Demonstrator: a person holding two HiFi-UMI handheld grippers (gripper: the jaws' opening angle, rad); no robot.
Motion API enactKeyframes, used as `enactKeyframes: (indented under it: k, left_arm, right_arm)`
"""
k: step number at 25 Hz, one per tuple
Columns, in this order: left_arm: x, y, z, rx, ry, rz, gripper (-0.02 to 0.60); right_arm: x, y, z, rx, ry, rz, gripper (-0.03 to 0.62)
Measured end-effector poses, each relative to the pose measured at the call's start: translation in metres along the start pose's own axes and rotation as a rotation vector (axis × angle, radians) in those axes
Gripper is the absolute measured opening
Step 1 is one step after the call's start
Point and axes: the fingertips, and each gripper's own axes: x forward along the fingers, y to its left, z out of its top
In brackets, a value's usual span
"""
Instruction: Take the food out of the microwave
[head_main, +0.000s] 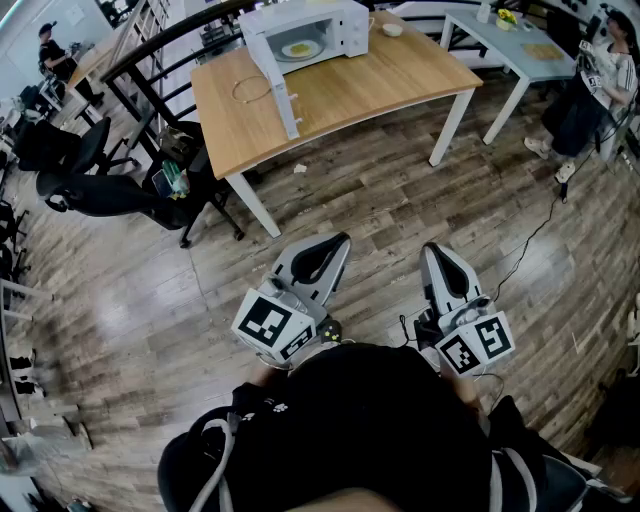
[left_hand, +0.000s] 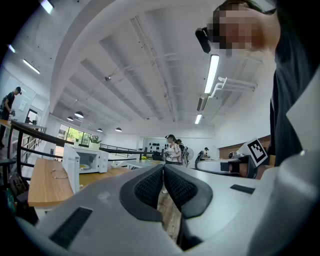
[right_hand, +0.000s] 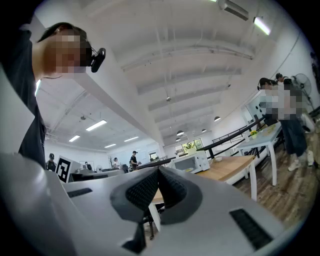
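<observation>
A white microwave (head_main: 305, 36) stands on the far side of a wooden table (head_main: 400, 80), its door (head_main: 272, 75) swung wide open. Inside lies a plate with yellow food (head_main: 299, 48). Both grippers are held close to the person's body, far from the table. My left gripper (head_main: 335, 245) is shut with nothing between its pads. My right gripper (head_main: 430, 250) is also shut and empty. In the left gripper view the microwave (left_hand: 90, 160) shows small at the left, beyond my left gripper (left_hand: 163, 167). The right gripper view has the microwave (right_hand: 192, 162) past my right gripper (right_hand: 158, 170).
A small white bowl (head_main: 392, 29) and a loop of cable (head_main: 250, 90) lie on the wooden table. Black office chairs (head_main: 110, 185) stand left of it. A pale blue table (head_main: 515, 45) and a standing person (head_main: 590, 95) are at the far right. Wooden floor lies between me and the table.
</observation>
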Motion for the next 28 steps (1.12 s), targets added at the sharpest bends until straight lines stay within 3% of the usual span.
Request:
enactKeyframes:
  k: [11, 28]
  left_arm:
    - [-0.002, 0.029, -0.001, -0.025, -0.006, -0.023, 0.017]
    - [0.007, 0.095, -0.008, -0.088, -0.026, -0.098, 0.017]
  right_arm:
    - [0.025, 0.000, -0.005, 0.051, -0.039, -0.037, 0.002]
    - [0.079, 0.009, -0.016, -0.002, -0.023, -0.101, 0.002]
